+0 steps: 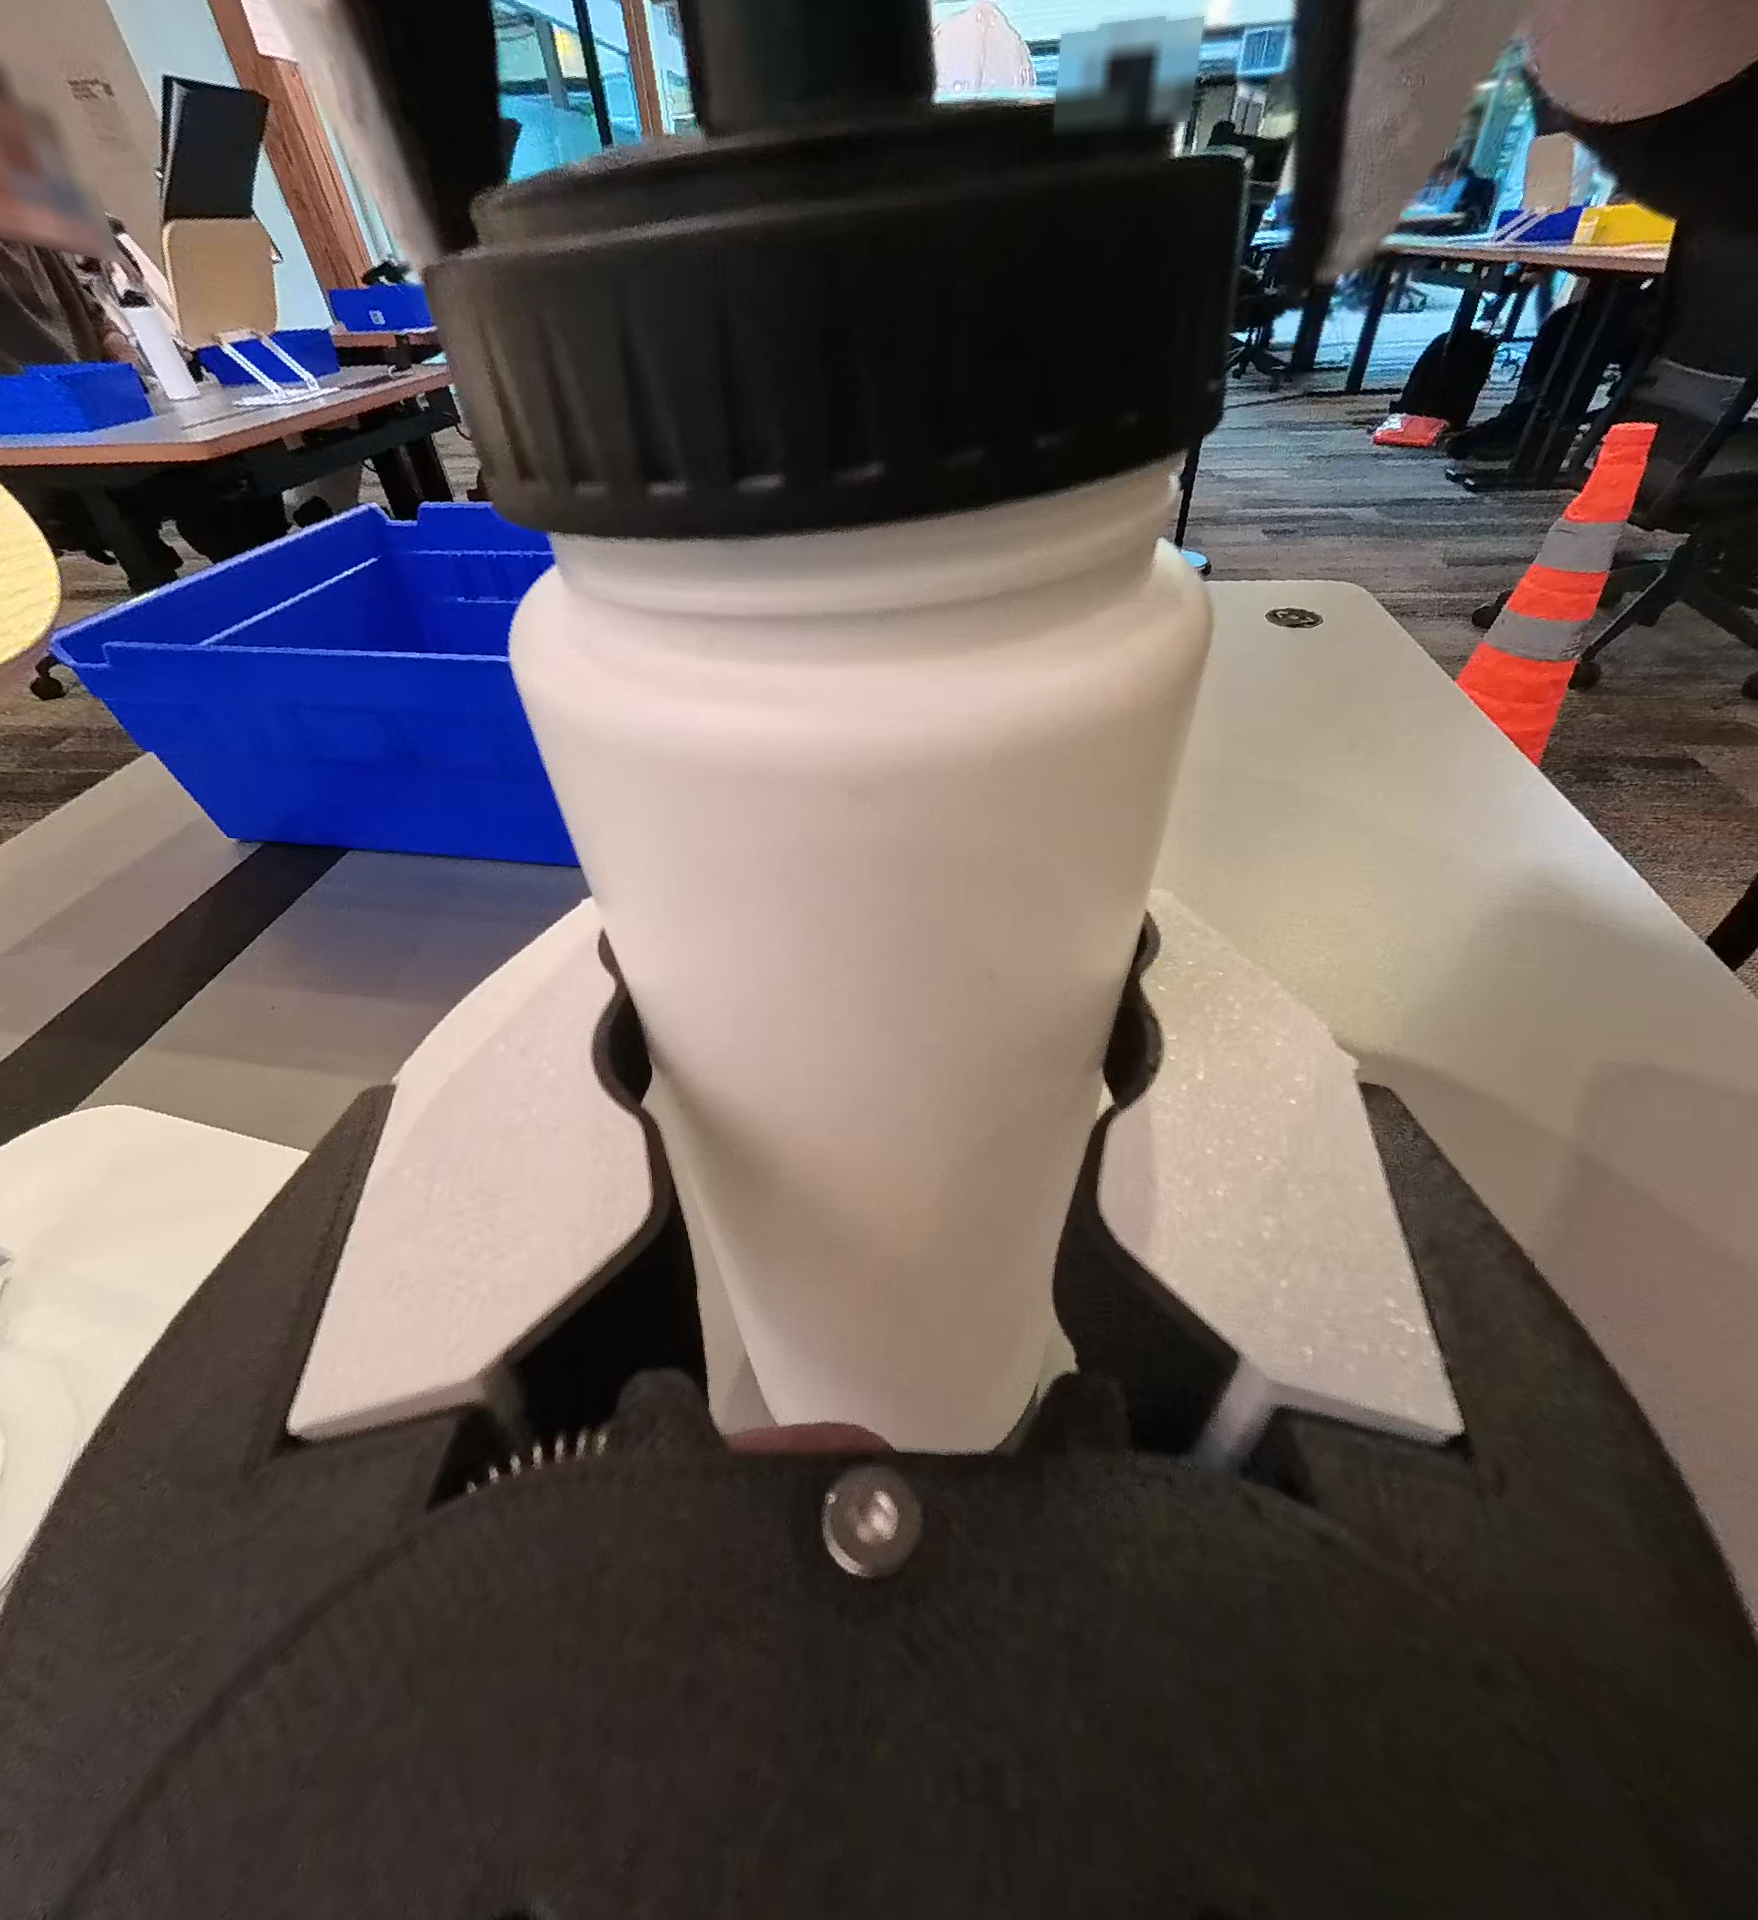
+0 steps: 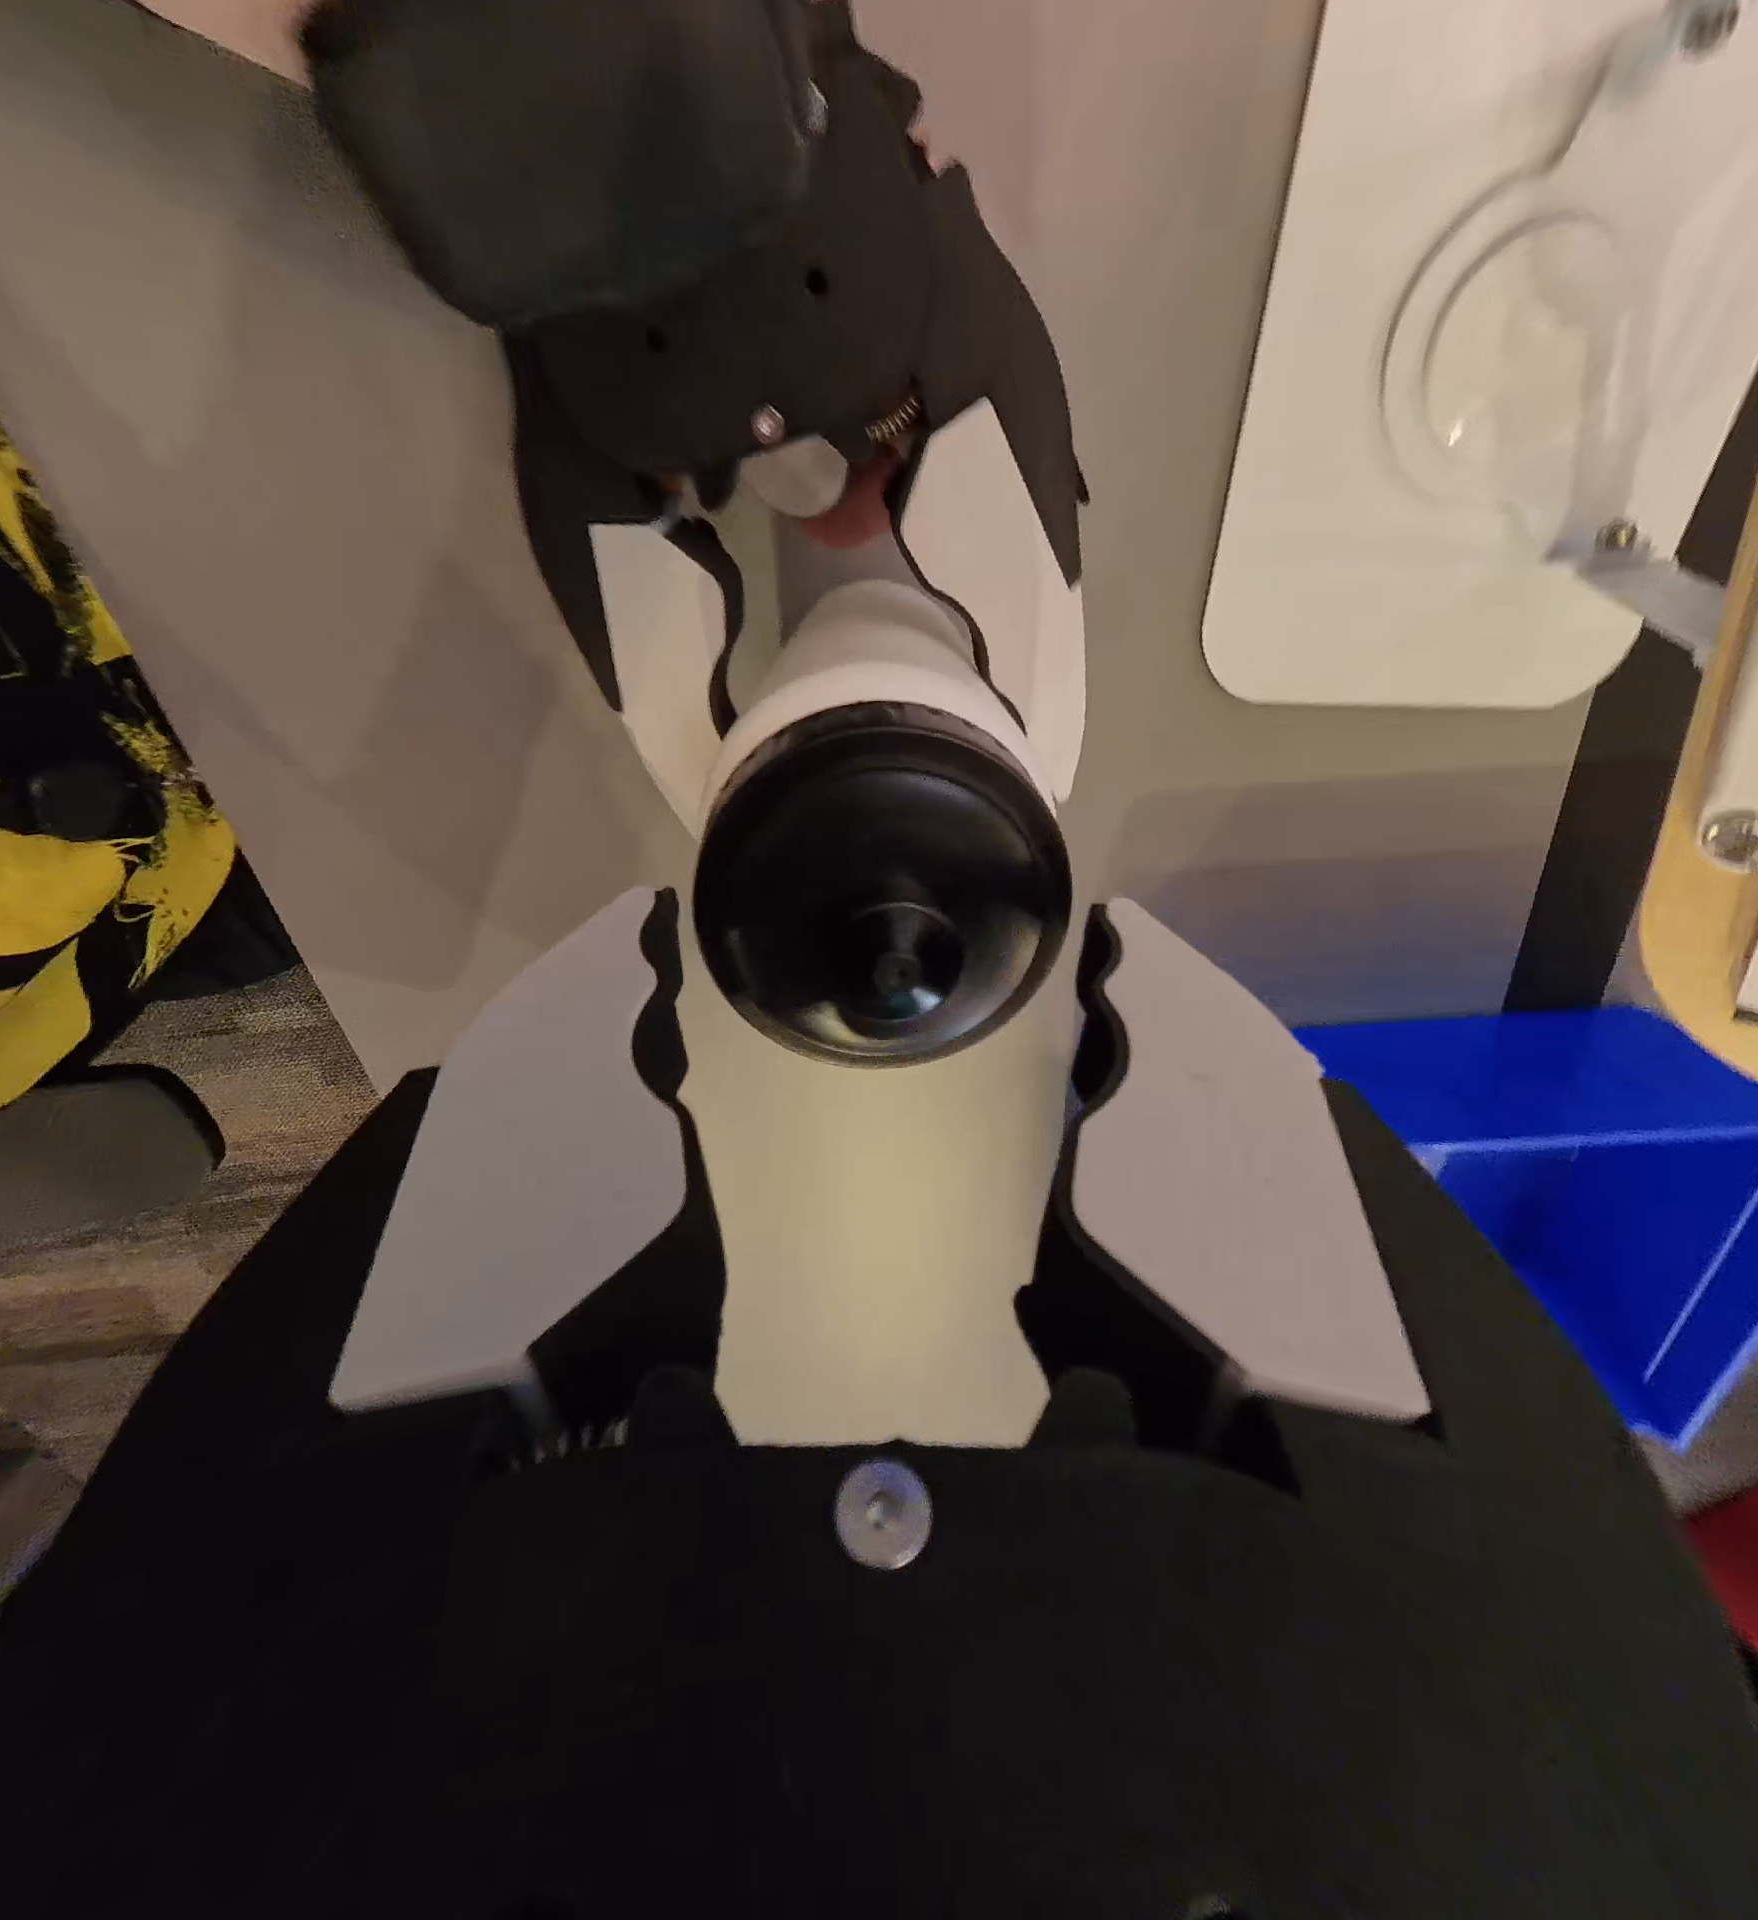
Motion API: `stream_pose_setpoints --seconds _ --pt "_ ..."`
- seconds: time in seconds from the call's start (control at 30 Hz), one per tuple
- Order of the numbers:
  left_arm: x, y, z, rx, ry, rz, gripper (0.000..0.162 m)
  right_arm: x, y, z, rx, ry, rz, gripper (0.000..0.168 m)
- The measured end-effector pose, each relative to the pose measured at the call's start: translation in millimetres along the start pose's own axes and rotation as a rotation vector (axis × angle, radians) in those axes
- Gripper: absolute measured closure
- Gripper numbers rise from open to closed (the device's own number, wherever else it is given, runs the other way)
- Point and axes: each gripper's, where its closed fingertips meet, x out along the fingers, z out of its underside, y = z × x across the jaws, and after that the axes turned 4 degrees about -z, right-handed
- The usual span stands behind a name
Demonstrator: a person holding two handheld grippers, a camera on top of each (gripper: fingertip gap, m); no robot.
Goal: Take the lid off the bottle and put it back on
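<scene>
left gripper (image 1: 880, 1039): jaws pinching the lower body of the white bottle (image 1: 864, 883) | black lid (image 1: 833, 343): seated on bottle neck, beyond jaws | right gripper (image 2: 880, 997): jaws spread, flanking lid, contact not discernible | table (image 1: 1426, 883): below bottle

A white rounded-corner tabletop (image 1: 1374, 831) stands on mottled grey-brown carpet (image 1: 1374, 468), with a blue plastic bin (image 1: 335, 707) at its far left edge. An orange traffic cone with grey reflective bands (image 1: 1561, 592) stands on the floor beyond the right corner. Farther back are wood-topped desks on black legs (image 1: 210, 426), black office chairs (image 1: 1727, 499) and large daylit windows (image 1: 563, 83).
</scene>
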Motion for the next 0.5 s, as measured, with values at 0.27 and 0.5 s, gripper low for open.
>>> stream_pose_setpoints --seconds 0.27,0.5 --pt "0.5 0.1 0.0 0.001 -0.001 0.002 0.075 8.5 0.8 1.1 -0.119 -0.058 -0.031 0.096" --pt "0.9 0.6 -0.1 0.002 -0.001 0.002 0.075 8.5 0.2 0.4 0.267 0.01 -0.109 0.096"
